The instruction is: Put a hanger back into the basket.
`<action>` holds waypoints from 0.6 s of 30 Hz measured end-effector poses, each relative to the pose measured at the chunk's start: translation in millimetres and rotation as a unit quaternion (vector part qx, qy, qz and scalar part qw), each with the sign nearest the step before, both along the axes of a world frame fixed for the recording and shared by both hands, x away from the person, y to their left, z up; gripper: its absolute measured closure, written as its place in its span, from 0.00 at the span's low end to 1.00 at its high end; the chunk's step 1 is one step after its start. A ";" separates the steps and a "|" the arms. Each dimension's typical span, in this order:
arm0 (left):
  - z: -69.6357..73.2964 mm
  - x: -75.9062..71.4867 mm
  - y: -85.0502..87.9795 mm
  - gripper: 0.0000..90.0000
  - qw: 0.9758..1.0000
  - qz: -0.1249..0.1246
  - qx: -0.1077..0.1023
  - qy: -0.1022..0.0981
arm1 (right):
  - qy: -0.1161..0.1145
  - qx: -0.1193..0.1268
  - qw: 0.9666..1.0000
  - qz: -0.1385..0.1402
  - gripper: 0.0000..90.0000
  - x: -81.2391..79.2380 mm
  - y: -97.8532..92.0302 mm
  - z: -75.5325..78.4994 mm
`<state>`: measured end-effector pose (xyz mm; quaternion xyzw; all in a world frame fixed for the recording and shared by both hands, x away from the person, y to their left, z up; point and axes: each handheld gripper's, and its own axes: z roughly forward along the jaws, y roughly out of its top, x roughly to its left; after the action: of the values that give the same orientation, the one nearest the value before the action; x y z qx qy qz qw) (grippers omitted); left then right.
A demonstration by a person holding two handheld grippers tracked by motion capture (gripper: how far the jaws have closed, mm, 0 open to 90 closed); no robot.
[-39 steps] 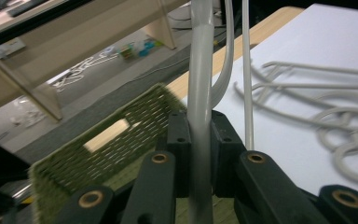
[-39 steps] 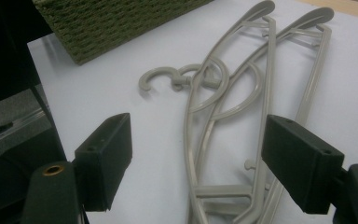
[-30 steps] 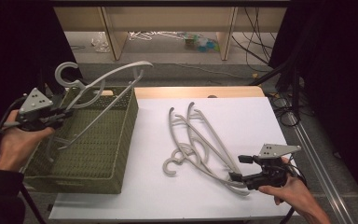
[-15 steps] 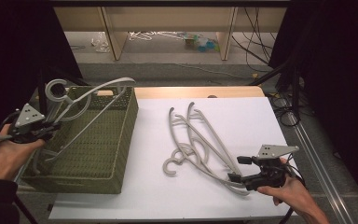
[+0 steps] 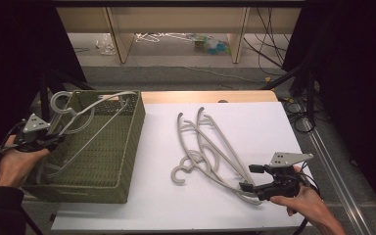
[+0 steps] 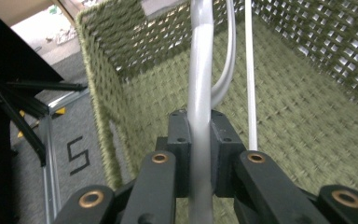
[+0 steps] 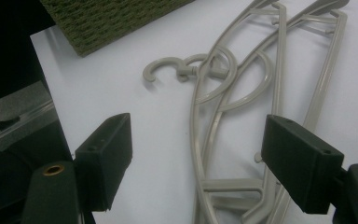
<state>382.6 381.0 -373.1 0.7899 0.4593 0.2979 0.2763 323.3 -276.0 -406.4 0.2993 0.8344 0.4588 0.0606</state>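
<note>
At the desk (image 5: 274,127), our left hand-held gripper (image 5: 54,141) pinched a grey hanger (image 5: 85,110) by its bar, jaws pressed tight on the plastic, holding it tilted over the green woven basket (image 5: 122,161) with its hook above the far left rim. Our right hand-held gripper (image 5: 247,177) stood spread wide at the near ends of two more hangers (image 5: 210,147), which lay overlapping on the white surface, well apart from the basket, their hooks pointing towards it; nothing was clamped between its jaws.
</note>
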 end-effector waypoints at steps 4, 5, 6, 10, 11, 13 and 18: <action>-8.6 3.8 -1.7 0.90 1.000 -0.007 0.002 0.018 | 0.007 -0.001 1.000 -0.006 0.28 0.6 -0.1 -1.5; -11.4 6.3 -3.3 0.90 1.000 -0.007 0.006 0.022 | 0.007 -0.002 1.000 -0.006 0.28 0.8 0.4 -1.9; -14.0 8.7 -4.6 0.90 1.000 -0.005 0.008 0.027 | 0.004 -0.004 1.000 -0.001 0.28 1.4 0.9 -2.7; -26.4 18.1 -8.9 0.90 0.999 0.003 0.007 0.048 | 0.005 -0.003 1.000 0.001 0.28 0.6 3.0 -2.8; -27.9 19.3 -9.6 0.90 0.998 0.004 0.011 0.054 | 0.006 -0.009 1.000 -0.001 0.28 0.6 2.4 -2.6; -32.6 22.0 -12.1 0.90 0.997 0.006 0.015 0.070 | 0.011 -0.002 1.000 -0.002 0.28 0.8 2.6 -4.1; -42.5 28.4 -9.5 0.90 0.996 0.037 0.009 0.083 | 0.010 -0.003 1.000 -0.001 0.28 0.8 2.5 -4.6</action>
<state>411.0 371.6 -415.6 0.7967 0.5070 0.2455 0.2187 324.1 -273.5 -411.0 0.3043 0.8360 0.4535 0.0532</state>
